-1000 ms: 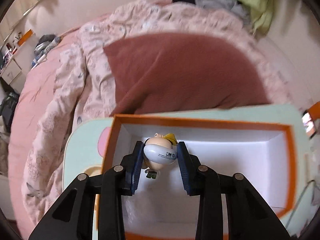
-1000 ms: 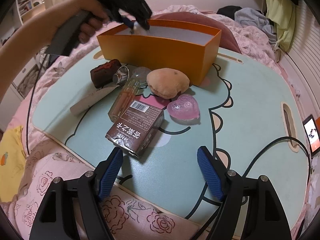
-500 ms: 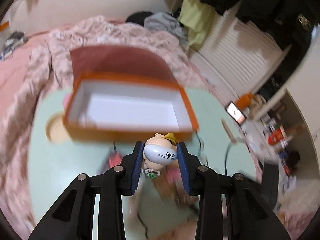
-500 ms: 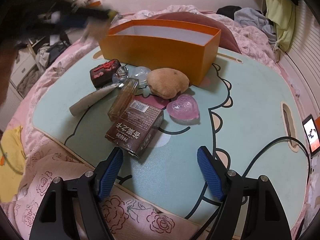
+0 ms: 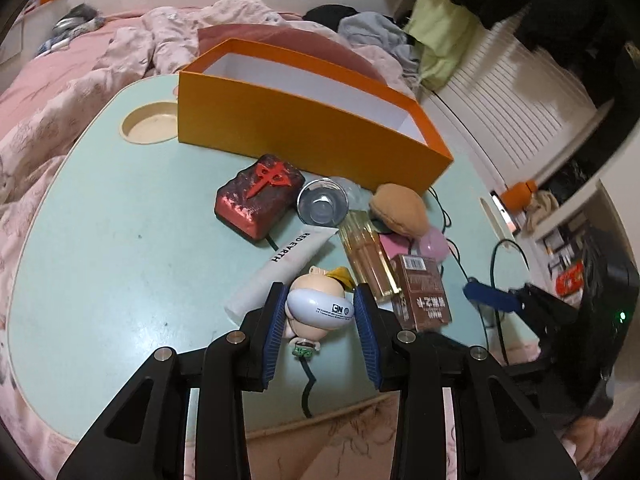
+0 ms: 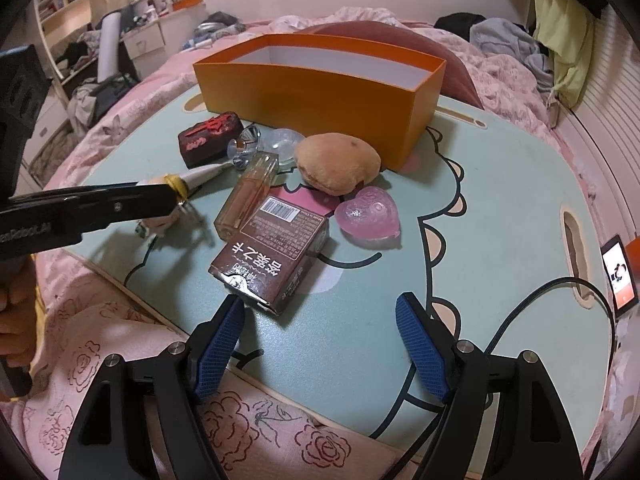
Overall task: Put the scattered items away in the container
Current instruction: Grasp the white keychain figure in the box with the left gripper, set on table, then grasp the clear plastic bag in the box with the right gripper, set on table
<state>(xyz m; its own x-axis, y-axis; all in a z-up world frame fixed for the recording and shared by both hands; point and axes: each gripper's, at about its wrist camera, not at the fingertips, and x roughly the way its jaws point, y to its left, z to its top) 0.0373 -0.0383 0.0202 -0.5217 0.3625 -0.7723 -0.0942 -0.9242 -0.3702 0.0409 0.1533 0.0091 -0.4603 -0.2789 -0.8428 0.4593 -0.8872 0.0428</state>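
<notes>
My left gripper (image 5: 320,312) is shut on a small cartoon figurine (image 5: 318,308), held low over the near part of the green lap table (image 5: 100,240). It shows from the side in the right wrist view (image 6: 176,196). The orange box (image 5: 304,128), white inside, stands at the table's far side (image 6: 320,92). Before it lie a red block (image 5: 260,196), a clear bottle (image 5: 364,248), a white tube (image 5: 284,268), a tan plush bun (image 6: 338,162), a pink heart (image 6: 370,216) and a brown carton (image 6: 272,256). My right gripper (image 6: 320,340) is open and empty near the carton.
The table sits on a bed with pink floral bedding (image 6: 120,344). A maroon pillow (image 5: 280,40) lies behind the box. A black cable (image 6: 532,300) crosses the table's right side. A phone (image 6: 620,276) lies at the far right. A round cup recess (image 5: 148,128) is left of the box.
My left gripper, still holding the figurine, has pulled back from above the box's inside to low over the near table. The right gripper has not moved.
</notes>
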